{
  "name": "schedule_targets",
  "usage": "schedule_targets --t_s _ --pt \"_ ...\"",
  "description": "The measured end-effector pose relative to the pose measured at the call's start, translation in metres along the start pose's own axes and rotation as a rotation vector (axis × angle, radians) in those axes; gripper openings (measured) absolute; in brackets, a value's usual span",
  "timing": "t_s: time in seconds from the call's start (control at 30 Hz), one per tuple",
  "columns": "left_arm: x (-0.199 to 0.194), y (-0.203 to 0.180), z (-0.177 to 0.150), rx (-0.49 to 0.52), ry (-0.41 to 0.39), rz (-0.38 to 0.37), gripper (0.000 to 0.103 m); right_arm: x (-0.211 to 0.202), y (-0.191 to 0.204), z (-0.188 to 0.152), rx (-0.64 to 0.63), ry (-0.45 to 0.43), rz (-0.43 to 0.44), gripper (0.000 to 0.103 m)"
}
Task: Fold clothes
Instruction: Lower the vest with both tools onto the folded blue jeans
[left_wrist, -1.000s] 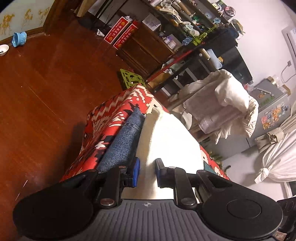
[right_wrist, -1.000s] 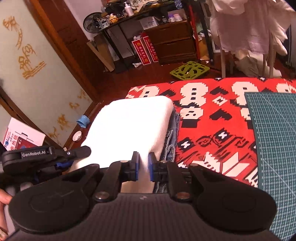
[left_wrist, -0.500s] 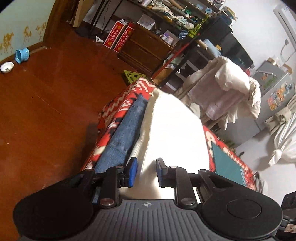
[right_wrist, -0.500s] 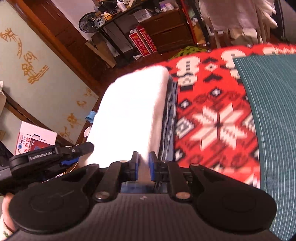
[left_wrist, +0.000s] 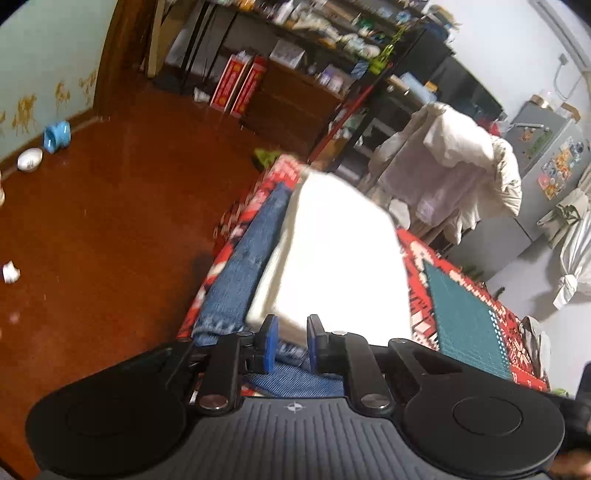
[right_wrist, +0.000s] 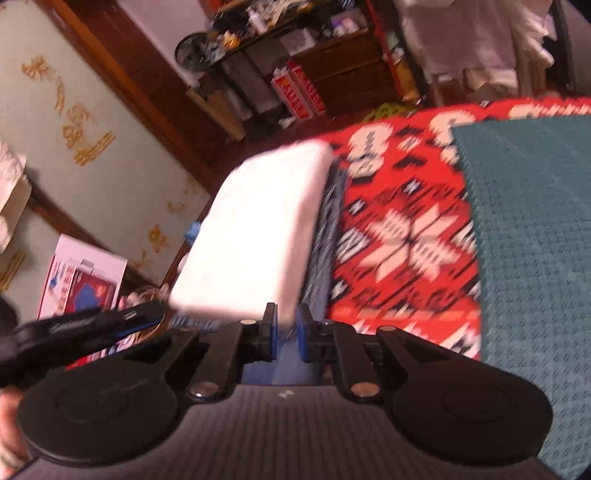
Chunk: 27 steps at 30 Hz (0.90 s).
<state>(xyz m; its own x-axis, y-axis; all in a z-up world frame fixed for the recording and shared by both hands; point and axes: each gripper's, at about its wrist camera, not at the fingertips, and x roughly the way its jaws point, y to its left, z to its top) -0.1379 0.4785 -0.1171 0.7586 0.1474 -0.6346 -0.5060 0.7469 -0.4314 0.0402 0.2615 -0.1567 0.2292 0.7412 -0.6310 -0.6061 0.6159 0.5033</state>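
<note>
— Stack? Thick folded white garment (left_wrist: 332, 258) atop folded blue denim (left_wrist: 243, 273), on red patterned cloth (right_wrist: 399, 236) beside teal gridded mat (right_wrist: 535, 229).
— Tools? Left gripper (left_wrist: 290, 341) parted, empty; right gripper (right_wrist: 285, 334) narrowly parted, grip impossible to tell.

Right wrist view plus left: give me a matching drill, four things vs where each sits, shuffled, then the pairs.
Things:
1. white folded garment
2. denim garment
3. green mat
4. blue cup

Places:
A. on the wooden floor by the wall
B. on the patterned red cloth, apart from the clothes
C. on top of the stack
D. under the white piece

Pairs: 1-C, 2-D, 3-B, 4-A
</note>
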Motion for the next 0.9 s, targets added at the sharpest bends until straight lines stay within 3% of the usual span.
schedule_targets --t_s 0.2,0.37,0.5,0.67,0.9 --pt "0.031 -0.04 0.033 0.116 -0.007 -0.032 0.015 0.02 -0.024 0.044 -0.017 -0.053 -0.034 0.01" --pt "0.089 -0.07 0.057 0.152 0.058 -0.041 0.01 0.066 -0.032 0.077 -0.062 -0.019 -0.005 0.006" --pt "0.121 -0.087 0.062 0.17 0.1 -0.033 0.009 0.098 -0.03 0.093 -0.104 0.01 -0.028 0.006" --pt "0.136 -0.094 0.056 0.17 0.137 -0.037 0.009 0.117 -0.023 0.094 -0.189 0.034 -0.005 0.003" --pt "0.113 -0.095 0.033 0.169 0.168 -0.06 0.009 0.1 -0.008 0.061 -0.354 0.076 0.042 0.002"
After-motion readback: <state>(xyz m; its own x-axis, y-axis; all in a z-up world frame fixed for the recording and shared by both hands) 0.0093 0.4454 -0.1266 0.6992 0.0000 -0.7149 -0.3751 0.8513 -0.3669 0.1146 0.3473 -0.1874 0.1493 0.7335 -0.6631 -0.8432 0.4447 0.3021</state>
